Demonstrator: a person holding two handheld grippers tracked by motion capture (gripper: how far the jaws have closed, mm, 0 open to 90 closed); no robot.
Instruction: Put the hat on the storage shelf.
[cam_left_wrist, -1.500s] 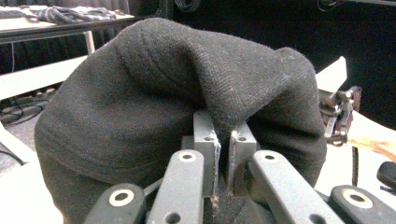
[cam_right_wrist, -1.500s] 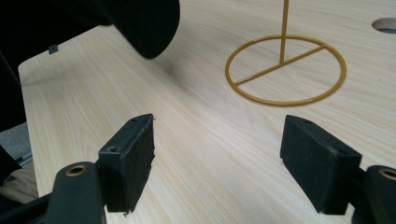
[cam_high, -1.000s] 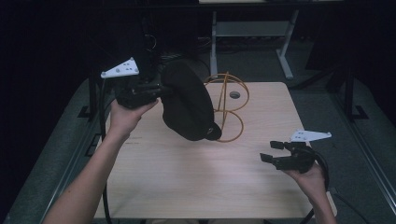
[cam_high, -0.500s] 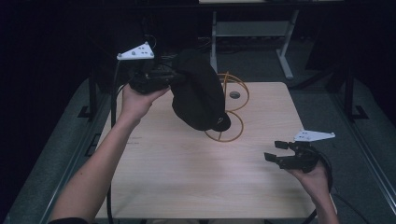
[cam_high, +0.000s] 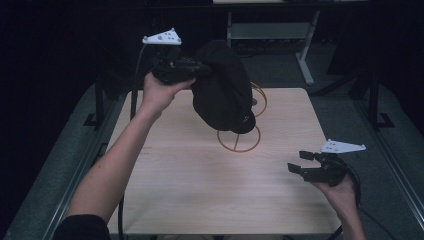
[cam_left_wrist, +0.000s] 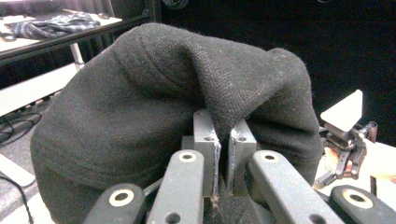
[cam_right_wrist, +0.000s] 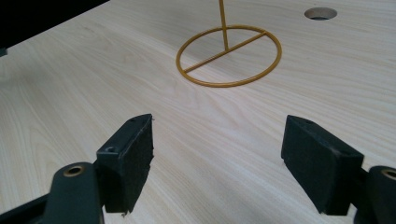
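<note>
A black knit hat (cam_high: 222, 90) hangs in the air at the back of the wooden table (cam_high: 200, 200), above a gold wire stand (cam_high: 239, 145). My left gripper (cam_high: 200, 70) is shut on a fold of the hat. In the left gripper view the hat (cam_left_wrist: 140, 93) bulges over the gripper (cam_left_wrist: 224, 126), its fabric pinched between the two pads. My right gripper (cam_high: 299, 165) hovers low by the table's front right edge, open with nothing in it. In the right gripper view it (cam_right_wrist: 217, 154) faces the stand's round base (cam_right_wrist: 226, 50).
A round hole (cam_right_wrist: 320, 13) pierces the tabletop behind the stand. A white desk leg (cam_high: 305, 55) stands on the dark floor beyond the table. A shelf with a plaid cloth (cam_left_wrist: 46, 23) lies farther off. Dark floor surrounds the table.
My left hand has carried the hat up and to the right, so it now hangs higher over the stand. The right gripper has barely shifted.
</note>
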